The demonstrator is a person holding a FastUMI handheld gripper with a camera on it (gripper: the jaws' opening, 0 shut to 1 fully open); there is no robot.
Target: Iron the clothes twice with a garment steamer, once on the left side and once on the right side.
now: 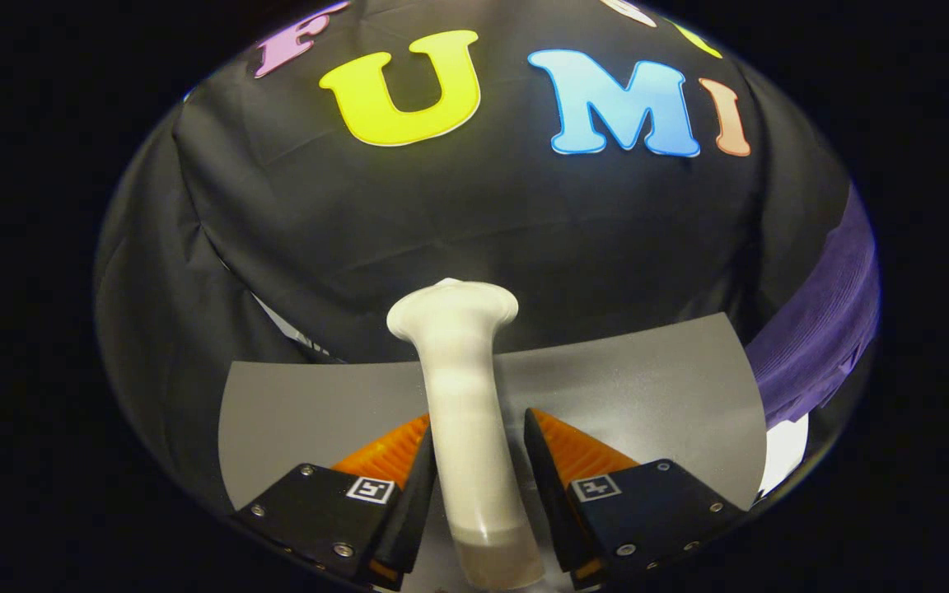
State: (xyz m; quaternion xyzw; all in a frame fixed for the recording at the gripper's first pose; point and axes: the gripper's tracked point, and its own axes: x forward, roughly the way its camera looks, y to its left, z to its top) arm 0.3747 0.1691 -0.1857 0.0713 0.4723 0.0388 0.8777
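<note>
A white garment steamer (pixel 465 395) stands between the fingers of my gripper (pixel 477 422), its flared head rising beyond the fingertips over the grey table (pixel 647 387). The left finger (pixel 396 461) lies against the handle. A thin strip of table shows between the handle and the right finger (pixel 573 461), so I cannot tell whether both press on it. The steamer's base is close under the camera, between the finger roots. A purple garment (pixel 820 329) hangs off to the right, past the table's edge.
The black cloth wall (pixel 474 214) closes the space just behind the table's far edge. A white patch (pixel 783 449) shows below the purple garment at the table's right corner.
</note>
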